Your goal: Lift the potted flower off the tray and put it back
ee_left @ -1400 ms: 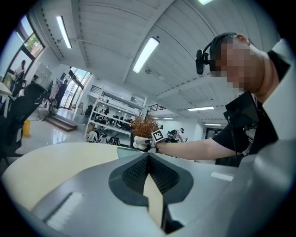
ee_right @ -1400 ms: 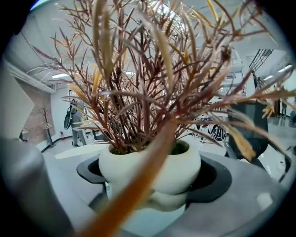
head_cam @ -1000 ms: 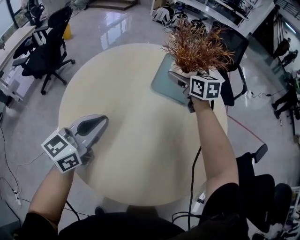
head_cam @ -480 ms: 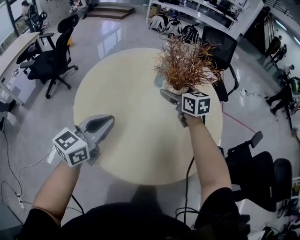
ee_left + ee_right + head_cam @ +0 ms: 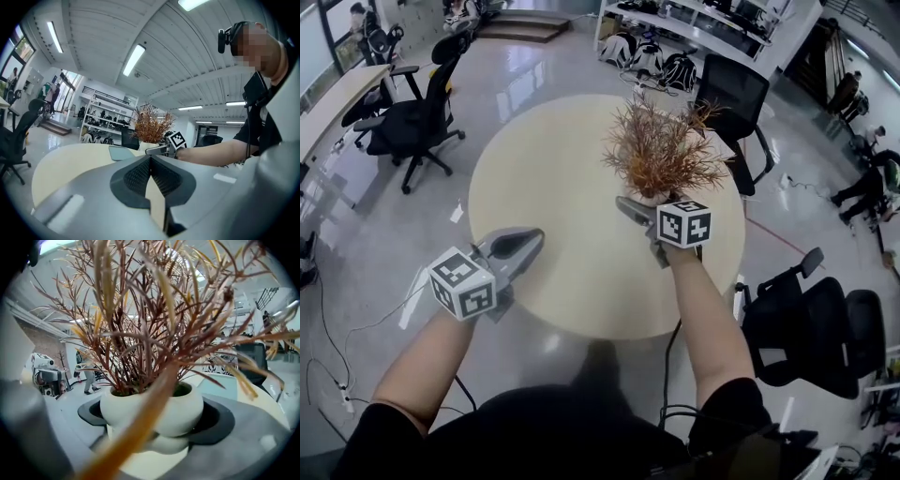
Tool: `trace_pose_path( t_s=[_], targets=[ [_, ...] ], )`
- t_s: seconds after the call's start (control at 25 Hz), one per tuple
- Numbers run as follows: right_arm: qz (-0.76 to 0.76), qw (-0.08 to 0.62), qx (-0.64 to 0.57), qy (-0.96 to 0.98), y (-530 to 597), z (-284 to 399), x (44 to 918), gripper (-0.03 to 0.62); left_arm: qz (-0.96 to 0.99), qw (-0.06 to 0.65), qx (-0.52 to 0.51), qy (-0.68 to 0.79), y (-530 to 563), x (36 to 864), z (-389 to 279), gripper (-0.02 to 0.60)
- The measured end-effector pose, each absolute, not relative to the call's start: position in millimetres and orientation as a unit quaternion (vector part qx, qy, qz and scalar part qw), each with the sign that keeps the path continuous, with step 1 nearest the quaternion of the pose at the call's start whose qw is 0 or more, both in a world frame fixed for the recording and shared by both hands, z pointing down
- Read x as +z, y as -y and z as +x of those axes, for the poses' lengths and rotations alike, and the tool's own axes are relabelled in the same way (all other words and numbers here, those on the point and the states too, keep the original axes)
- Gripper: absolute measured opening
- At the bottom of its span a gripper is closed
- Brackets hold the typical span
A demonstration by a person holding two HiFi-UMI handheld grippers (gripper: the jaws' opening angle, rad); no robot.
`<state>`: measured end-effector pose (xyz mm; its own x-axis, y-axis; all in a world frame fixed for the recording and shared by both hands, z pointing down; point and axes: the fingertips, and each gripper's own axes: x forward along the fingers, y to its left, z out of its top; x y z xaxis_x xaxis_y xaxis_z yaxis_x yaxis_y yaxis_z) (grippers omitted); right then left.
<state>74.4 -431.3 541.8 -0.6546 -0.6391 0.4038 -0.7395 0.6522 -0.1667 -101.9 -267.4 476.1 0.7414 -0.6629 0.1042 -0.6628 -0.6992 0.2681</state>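
Head view shows one potted flower [image 5: 661, 155] gripped by right tongs [image 5: 645, 202], left tongs [image 5: 532, 236] closed.

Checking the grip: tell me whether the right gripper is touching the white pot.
Touching. The right gripper view shows the right gripper with its dark pads pressed against both sides of the white pot, with no gap.

Open-plan office, black swivel chairs [image 5: 414, 120], long desks [image 5: 333, 101], stocked shelving [image 5: 100, 125], ceiling strip lights [image 5: 134, 59]
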Motion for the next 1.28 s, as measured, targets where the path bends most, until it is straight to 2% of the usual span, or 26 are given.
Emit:
trace_pose_path(
  t_s=[0.56,0.8,1.28],
  targets=[
    [0.382,0.184,0.165,0.89,373,63,624,0.534,0.925,0.155,0.015,0.346,240,493,-95,0.0],
    [0.377,0.205,0.178,0.886,371,60,674,0.534,0.925,0.153,0.027,0.348,240,504,-90,0.0],
    [0.377,0.212,0.187,0.882,374,59,718,0.535,0.918,0.166,0.043,0.358,241,512,-93,0.0]
  ],
)
